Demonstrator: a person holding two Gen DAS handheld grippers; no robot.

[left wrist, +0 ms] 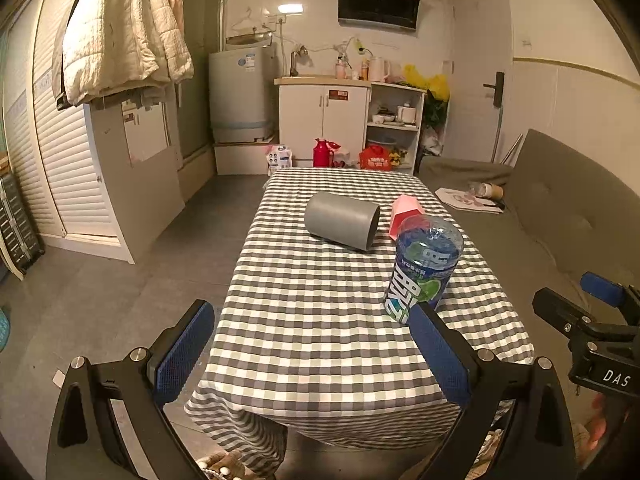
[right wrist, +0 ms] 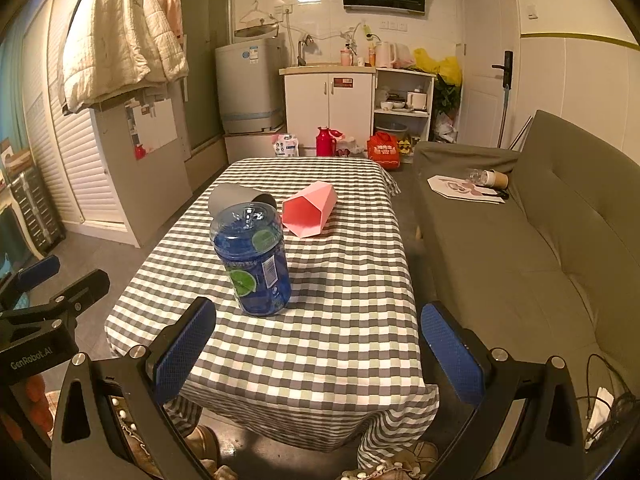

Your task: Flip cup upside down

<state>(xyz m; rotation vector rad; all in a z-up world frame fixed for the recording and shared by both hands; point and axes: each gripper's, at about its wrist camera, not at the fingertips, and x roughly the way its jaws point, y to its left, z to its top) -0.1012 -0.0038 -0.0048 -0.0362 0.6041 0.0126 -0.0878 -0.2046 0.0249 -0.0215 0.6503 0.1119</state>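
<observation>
Left tongs [left wrist: 312, 354] and right tongs [right wrist: 318, 354] hang at the near end of the counter [right wrist: 340, 344], each with its blue pads spread wide and nothing between them; both sit back from the cloth, a stance that reads as waiting before a reach rather than a grasp under way; the right tongs also show at the edge of the left view, and the left tongs at the edge of the right view, so the two are held side by side.

A blue bottle [right wrist: 254, 260] stands upright on the checked cloth just beyond the pads, nearest of the three things and square in the path to the others; behind it lie two cups, both on their sides and neither yet inverted: a grey cup [left wrist: 342, 220] with its mouth turned toward the sofa [right wrist: 520, 240], and a pink cup [right wrist: 310, 214] with its open mouth facing the right camera; which one the task means cannot be told, though the pink cup lies on the right tongs' side and the grey on the left's.

From the right the bottle covers most of the grey cup, leaving only its upper curve; from the left the bottle hides the lower part of the pink cup; the bottle's cap is lost in glare; the counter's legs are under the cloth; the person holding the tongs is all but out of view.
</observation>
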